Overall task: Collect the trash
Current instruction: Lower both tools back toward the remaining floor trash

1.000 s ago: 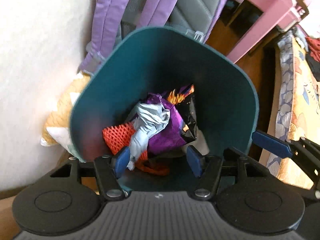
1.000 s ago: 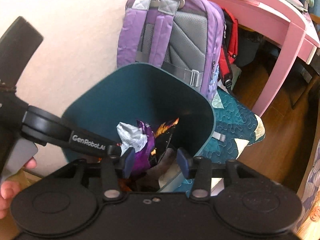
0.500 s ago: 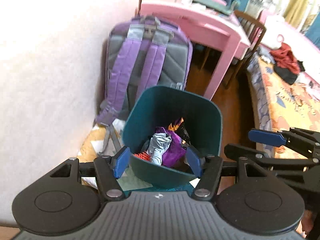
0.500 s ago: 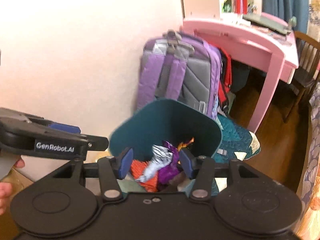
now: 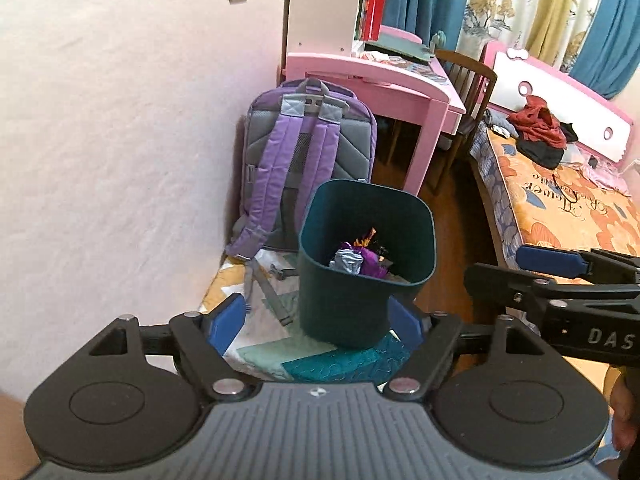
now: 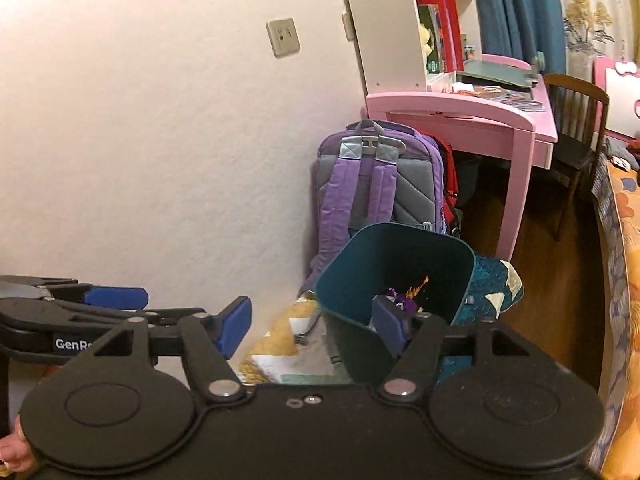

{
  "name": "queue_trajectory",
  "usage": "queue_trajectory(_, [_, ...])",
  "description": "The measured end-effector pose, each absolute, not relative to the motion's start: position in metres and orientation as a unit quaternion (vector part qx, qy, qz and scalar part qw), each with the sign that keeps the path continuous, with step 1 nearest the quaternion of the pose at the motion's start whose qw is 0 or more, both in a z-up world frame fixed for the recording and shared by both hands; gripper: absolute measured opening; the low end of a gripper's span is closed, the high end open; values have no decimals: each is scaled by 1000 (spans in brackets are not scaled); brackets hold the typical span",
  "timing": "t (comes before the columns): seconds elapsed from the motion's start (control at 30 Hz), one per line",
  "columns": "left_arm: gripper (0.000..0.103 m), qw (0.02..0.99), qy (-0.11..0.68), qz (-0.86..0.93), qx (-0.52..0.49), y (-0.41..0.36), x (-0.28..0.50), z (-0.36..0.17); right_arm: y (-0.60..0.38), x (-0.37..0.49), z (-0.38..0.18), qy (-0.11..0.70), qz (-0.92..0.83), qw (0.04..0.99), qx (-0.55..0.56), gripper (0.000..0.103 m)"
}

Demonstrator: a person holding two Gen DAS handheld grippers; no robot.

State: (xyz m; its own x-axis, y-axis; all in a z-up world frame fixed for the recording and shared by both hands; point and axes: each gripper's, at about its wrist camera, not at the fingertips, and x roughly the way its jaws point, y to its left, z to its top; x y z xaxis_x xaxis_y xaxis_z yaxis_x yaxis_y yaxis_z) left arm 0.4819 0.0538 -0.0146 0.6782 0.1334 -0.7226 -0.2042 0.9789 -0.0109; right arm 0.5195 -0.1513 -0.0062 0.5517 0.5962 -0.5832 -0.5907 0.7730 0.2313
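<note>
A dark teal trash bin [image 5: 366, 280] [image 6: 394, 280] stands on a quilted mat by the wall. Inside it lie crumpled wrappers [image 5: 358, 258] [image 6: 404, 300], silver, purple and orange. My left gripper [image 5: 316, 322] hangs above and in front of the bin, its jaws opening, with nothing between the blue pads. My right gripper [image 6: 314, 328] is likewise back from the bin, jaws opening and empty. Each gripper shows in the other's view: the right gripper [image 5: 560, 276] at the right edge, the left gripper [image 6: 80, 312] at the left edge.
A purple and grey backpack [image 5: 304, 160] [image 6: 376, 188] leans on the wall behind the bin. A pink desk [image 5: 372, 80] [image 6: 464, 116] and a wooden chair [image 5: 468, 92] stand farther back. A bed [image 5: 568, 204] with clothes on it runs along the right.
Both grippers have pulled up and back from inside the bin, so the whole bin and room now show. Their jaws have spread wider. The wrappers stay in the bin.
</note>
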Motion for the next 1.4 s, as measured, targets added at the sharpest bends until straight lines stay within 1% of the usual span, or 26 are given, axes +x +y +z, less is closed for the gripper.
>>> queue_trajectory(0.07, [81,916,387,91,-47,54,468,-11,-154,507,-5,332,333,883,8,77])
queue_trajectory(0.2, [82,918,385,82,-56,52,452,-9,-163,489,-5,336,331,882,5,82])
queue_trajectory(0.23, [85,918,383,81,-58,51,450,-10,-165,485,-6,336,333,881,4,85])
queue_trajectory(0.3, [94,920,378,80,-66,49,444,-14,-170,478,-9,335,339,879,-3,88])
queue_trajectory(0.33, [102,921,375,79,-73,48,443,-17,-174,477,-12,335,342,878,-7,89])
queue_trajectory(0.37, [103,922,371,80,-81,48,440,-21,-177,475,-16,335,346,876,-13,90])
queue_trajectory(0.57, [103,904,390,119,-129,43,439,-59,-198,480,-44,358,367,858,-40,94])
queue_trajectory(0.8, [103,876,433,169,-131,35,435,-118,-212,494,-89,382,405,828,-70,96])
queue_trajectory(0.97, [103,851,476,178,-131,53,441,-182,-202,503,-140,405,403,817,-79,96])
queue_trajectory(1.1, [103,836,510,171,-106,73,448,-252,-183,503,-203,429,387,811,-89,96])
queue_trajectory(1.27, [103,812,560,147,-78,101,454,-366,-157,496,-308,466,370,799,-85,96])
queue_trajectory(1.4, [103,785,601,135,-73,122,451,-469,-133,476,-410,501,377,773,-99,94])
